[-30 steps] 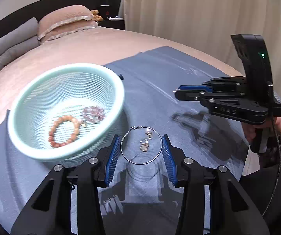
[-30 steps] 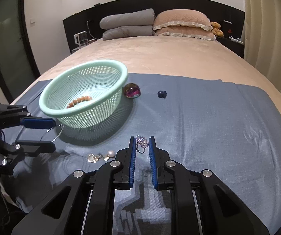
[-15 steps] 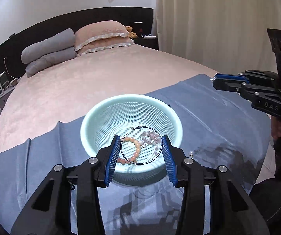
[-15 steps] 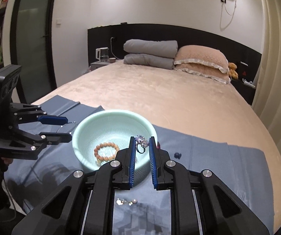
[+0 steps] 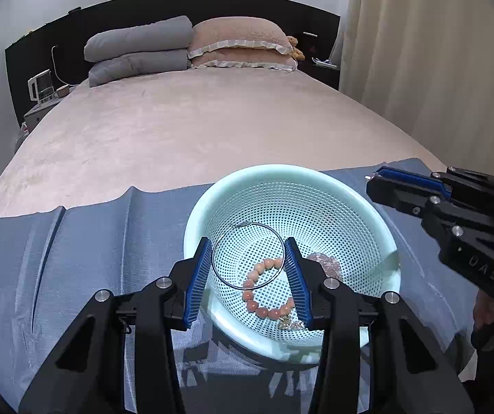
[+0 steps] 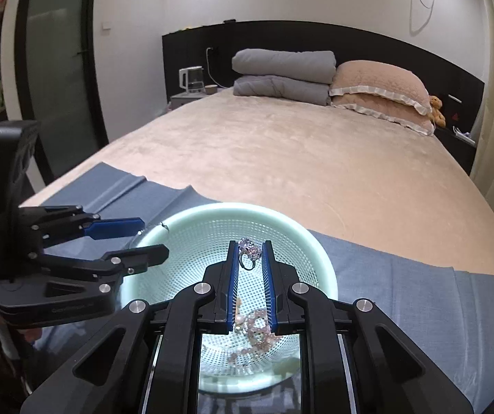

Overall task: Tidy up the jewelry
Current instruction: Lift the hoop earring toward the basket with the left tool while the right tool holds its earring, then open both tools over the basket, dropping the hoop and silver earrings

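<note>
Both grippers hang over the pale mint perforated plastic basket (image 5: 360, 207), which sits on a blue-grey woven cloth (image 5: 84, 241) spread along the near edge of a bed with a beige velvety cover (image 5: 195, 127). Left wrist view: the left gripper (image 5: 248, 262) grips a large thin silver wire hoop earring (image 5: 247, 227) by its sides between ribbed blue pads, the hoop standing over the basket's left inner wall. On the basket floor lie a round bracelet of peach-coloured beads (image 5: 264, 293), a bracelet of pale pink translucent beads (image 5: 328, 262) and a small gold-toned piece (image 5: 286, 324) near the front rim. The right gripper (image 5: 372, 179) shows side-on at the basket's right edge; its load cannot be made out from here. Right wrist view: the right gripper (image 6: 250, 252) is clamped on a silver ring with a pink-lilac stone cluster (image 6: 248, 253), held above the basket (image 6: 191, 220) interior. This view also shows pink beads (image 6: 260, 331) and a small pearl-like piece (image 6: 237, 321) below the fingers, plus the left gripper (image 6: 153, 239) at the basket's left rim, the hoop (image 6: 159, 226) barely visible. The peach bracelet is hidden here. Grey folded pillows (image 6: 281, 72) and frilled pink pillows (image 6: 377, 86) lie at the headboard end.
</note>
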The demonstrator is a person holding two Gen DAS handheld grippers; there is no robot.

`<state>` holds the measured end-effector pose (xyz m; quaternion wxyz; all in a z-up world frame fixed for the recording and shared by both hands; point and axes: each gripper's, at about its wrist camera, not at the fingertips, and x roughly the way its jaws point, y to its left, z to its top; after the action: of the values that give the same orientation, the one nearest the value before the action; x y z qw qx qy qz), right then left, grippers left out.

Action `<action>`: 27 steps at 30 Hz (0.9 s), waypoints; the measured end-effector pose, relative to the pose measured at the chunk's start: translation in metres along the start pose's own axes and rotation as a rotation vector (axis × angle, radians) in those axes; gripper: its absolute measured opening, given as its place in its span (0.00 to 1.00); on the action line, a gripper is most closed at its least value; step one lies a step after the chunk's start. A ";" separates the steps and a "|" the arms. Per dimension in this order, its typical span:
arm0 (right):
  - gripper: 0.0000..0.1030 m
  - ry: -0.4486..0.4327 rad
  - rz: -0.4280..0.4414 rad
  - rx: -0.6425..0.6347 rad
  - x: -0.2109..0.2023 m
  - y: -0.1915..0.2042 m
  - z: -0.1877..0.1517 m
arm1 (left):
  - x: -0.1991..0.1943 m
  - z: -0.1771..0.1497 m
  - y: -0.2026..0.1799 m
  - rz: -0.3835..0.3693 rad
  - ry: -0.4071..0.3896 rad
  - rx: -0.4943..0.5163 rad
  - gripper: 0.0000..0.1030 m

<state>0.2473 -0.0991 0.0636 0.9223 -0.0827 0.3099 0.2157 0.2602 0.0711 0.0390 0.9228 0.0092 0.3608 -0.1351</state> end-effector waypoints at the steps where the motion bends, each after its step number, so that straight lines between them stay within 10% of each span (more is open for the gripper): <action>1: 0.12 0.018 0.007 0.009 0.007 0.000 -0.003 | 0.003 -0.002 0.001 0.004 0.002 -0.010 0.43; 24: 0.14 0.078 0.011 0.063 0.033 -0.014 -0.023 | 0.015 -0.020 -0.005 -0.022 0.049 -0.012 0.44; 27: 0.19 0.082 0.010 0.077 0.031 -0.018 -0.024 | 0.010 -0.022 -0.001 -0.047 0.025 -0.027 0.60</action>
<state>0.2650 -0.1111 0.0259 0.9102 -0.0546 0.3558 0.2047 0.2529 0.0703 0.0163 0.9147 -0.0102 0.3744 -0.1517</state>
